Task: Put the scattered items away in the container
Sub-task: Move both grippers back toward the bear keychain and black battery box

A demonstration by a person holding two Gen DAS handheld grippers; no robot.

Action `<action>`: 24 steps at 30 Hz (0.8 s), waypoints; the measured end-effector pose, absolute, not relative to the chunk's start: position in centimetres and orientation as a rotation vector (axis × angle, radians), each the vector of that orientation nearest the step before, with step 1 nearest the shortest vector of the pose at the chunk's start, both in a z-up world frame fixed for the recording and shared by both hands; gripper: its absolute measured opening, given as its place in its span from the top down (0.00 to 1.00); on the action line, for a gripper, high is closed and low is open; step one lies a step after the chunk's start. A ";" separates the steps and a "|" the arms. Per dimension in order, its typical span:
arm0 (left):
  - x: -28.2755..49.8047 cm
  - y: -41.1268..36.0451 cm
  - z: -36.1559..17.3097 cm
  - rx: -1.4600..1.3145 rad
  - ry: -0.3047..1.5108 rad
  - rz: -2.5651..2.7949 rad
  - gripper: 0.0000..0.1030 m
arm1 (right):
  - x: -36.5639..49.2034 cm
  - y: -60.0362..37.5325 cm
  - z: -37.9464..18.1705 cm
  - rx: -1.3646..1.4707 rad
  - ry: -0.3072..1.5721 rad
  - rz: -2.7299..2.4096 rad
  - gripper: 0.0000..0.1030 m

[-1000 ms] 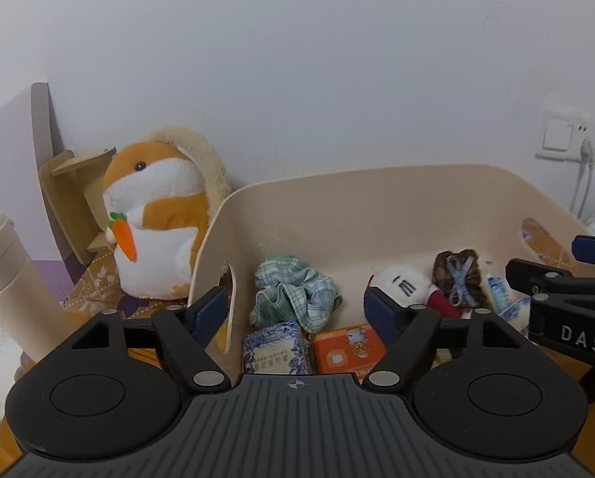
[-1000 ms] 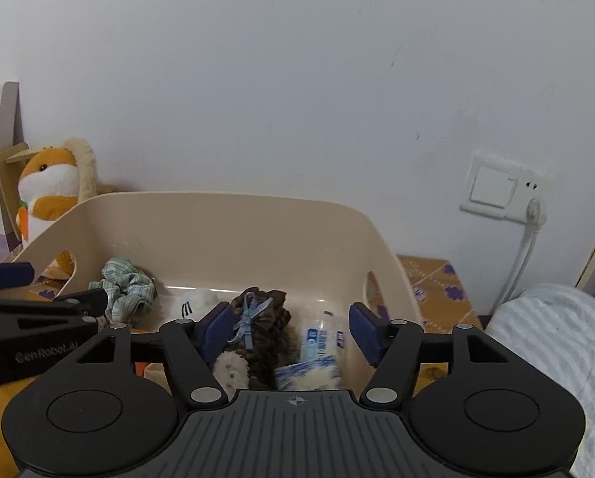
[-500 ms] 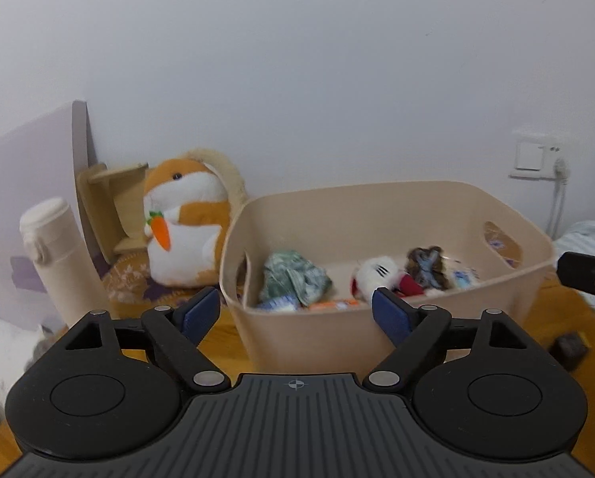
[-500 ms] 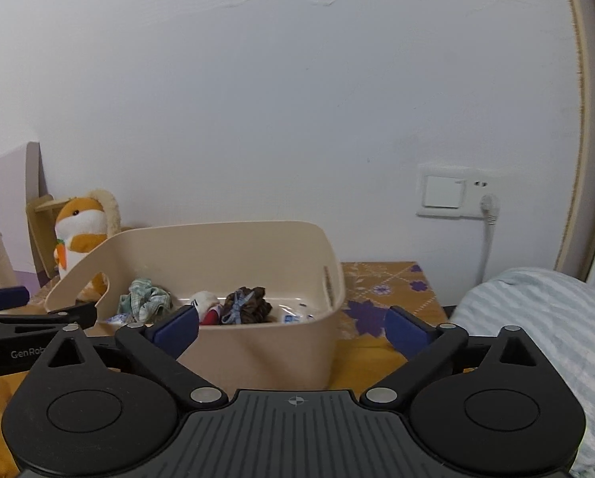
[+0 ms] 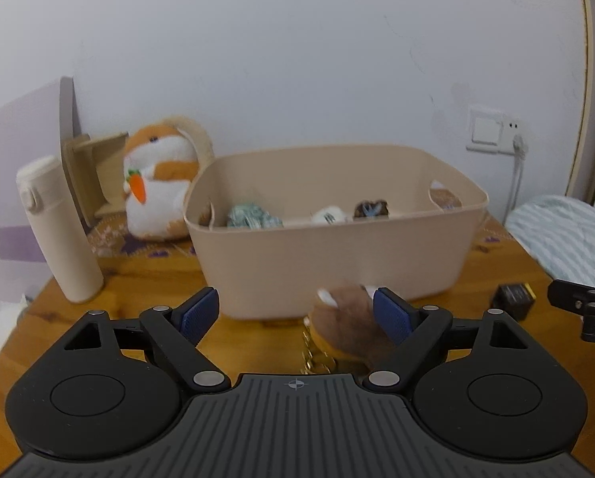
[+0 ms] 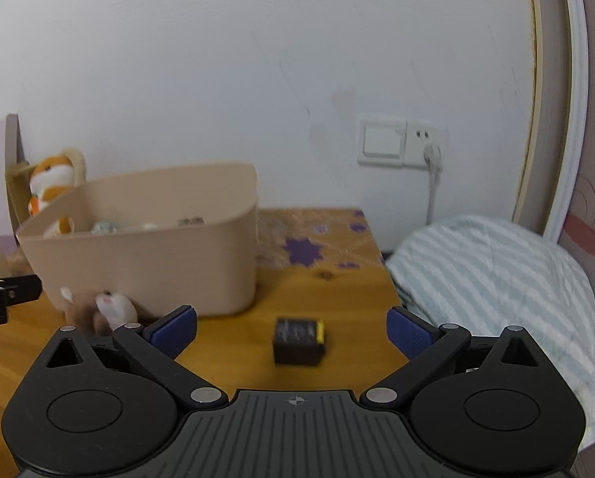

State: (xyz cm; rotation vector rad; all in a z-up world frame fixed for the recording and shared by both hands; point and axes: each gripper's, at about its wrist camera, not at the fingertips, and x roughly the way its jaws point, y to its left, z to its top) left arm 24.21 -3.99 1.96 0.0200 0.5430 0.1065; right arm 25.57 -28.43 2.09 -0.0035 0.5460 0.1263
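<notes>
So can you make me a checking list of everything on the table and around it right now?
Surface: wooden table, patterned mat at the back.
Job's things: beige bin holding small items; brown plush toy and small black box outside it.
Clutter: hamster plush, cream bottle.
Grippers: left gripper open around the toy; right gripper open, box ahead.
Cables: white cord plugged into wall socket.
Surroundings: white wall, striped bedding.

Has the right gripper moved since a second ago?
Yes. The right gripper has pulled back from over the beige plastic bin, which now looks smaller and off to the left, and it sits open before a small black box.
</notes>
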 end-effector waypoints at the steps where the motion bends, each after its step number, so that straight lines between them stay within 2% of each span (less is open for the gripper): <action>1: 24.1 -4.1 1.6 0.015 0.554 0.106 0.16 | 25.6 -28.6 1.6 -0.009 0.556 0.123 0.00; 13: 24.8 -5.4 -3.3 -0.036 0.676 0.087 0.16 | 27.9 -28.9 -2.6 -0.029 0.677 0.120 0.00; 24: 27.0 -5.9 -4.8 -0.147 0.690 0.037 0.14 | 31.6 -28.6 -5.2 0.002 0.726 0.101 0.00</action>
